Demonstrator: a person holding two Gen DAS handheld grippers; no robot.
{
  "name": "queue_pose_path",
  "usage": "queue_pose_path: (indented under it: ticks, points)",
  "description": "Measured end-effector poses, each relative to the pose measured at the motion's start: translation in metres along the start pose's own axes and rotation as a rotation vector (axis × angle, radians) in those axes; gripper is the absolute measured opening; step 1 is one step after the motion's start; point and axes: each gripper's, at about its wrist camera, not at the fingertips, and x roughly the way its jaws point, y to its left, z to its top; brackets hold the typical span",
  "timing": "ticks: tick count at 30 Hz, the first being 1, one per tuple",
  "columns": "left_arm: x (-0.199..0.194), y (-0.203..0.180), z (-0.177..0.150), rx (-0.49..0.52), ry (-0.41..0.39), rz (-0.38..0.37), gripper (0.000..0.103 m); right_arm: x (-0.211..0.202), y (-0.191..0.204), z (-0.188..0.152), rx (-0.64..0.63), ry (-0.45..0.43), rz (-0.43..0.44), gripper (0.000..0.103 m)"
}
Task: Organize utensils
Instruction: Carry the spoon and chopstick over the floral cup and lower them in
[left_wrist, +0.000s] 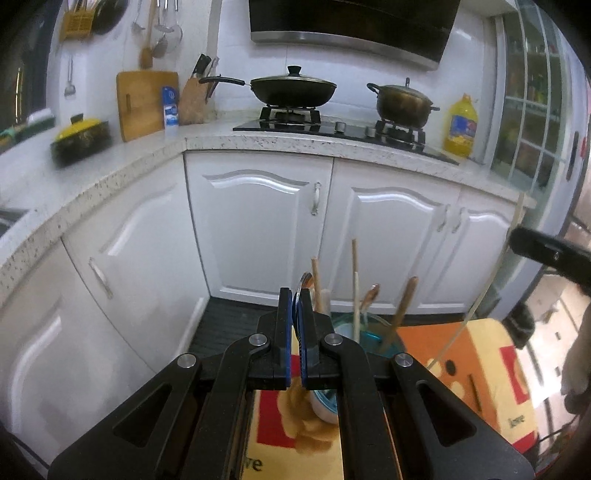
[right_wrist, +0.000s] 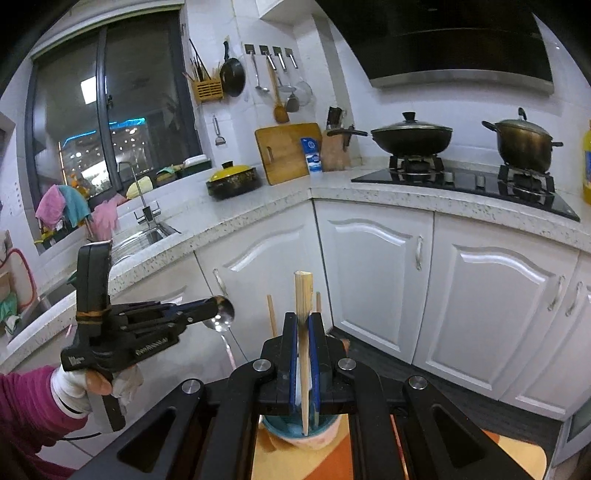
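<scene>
Left gripper (right_wrist: 218, 310) clamped tight on a spoon (right_wrist: 221, 319); right gripper (right_wrist: 303, 321) pinching a chopstick (right_wrist: 303, 332) upright; both above the cup (right_wrist: 295, 430) with other chopsticks (left_wrist: 355, 288) poking up; gloved hand (right_wrist: 85, 384) tilting the left one slightly down.

Steel spoon (right_wrist: 221, 316) clamped bowl-first in the left claw (right_wrist: 212, 308), pale chopstick (right_wrist: 303, 332) upright between the right claw's (right_wrist: 304, 317) pads.
</scene>
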Motion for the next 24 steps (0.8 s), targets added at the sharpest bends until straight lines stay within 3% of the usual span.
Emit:
queue_pose_path:
  ticks: [11, 24]
  points:
    - [0.024, -0.018, -0.011, 0.074, -0.017, 0.069, 0.001, 0.049, 0.003, -0.012, 0.026, 0.051, 0.008, 0.006]
    - [0.047, -0.037, -0.035, 0.121, 0.023, 0.104, 0.001, 0.084, -0.012, -0.049, 0.075, 0.154, 0.013, 0.006]
